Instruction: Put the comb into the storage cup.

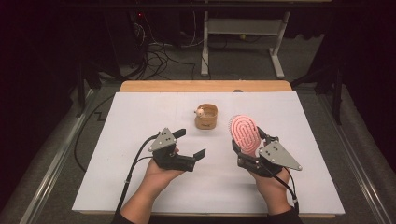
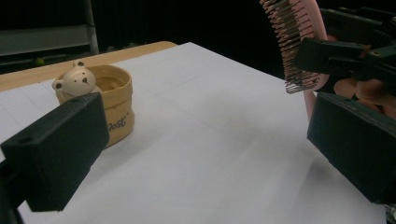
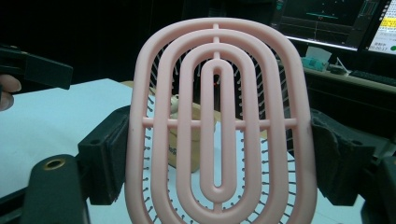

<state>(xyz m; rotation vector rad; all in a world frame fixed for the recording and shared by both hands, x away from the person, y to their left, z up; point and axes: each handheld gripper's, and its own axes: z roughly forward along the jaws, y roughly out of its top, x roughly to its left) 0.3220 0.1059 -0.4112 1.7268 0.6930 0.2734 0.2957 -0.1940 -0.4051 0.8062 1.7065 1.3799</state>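
High view: we hold a pink hairbrush (image 1: 244, 132) upright above the tabletop (image 1: 140, 112).
Our right claw (image 1: 246, 145) is clamped on the brush's sides; the left claw (image 1: 190, 143) is spread apart, holding nothing. We'd judge it best to keep the brush steady, then lower it handle-first into the bear pot (image 1: 206, 116).

This looks like a lab or recording room rather than a home. A work table (image 1: 140, 87) with a wooden edge carries a plain white sheet (image 1: 154, 107) and stands on grey carpet, with a tangle of cables (image 1: 156, 56) on the floor behind it beside the metal legs of a desk (image 1: 278, 51). Lit computer screens (image 3: 327, 21) and a keyboard (image 3: 371, 77) sit on a bench in the dark background.
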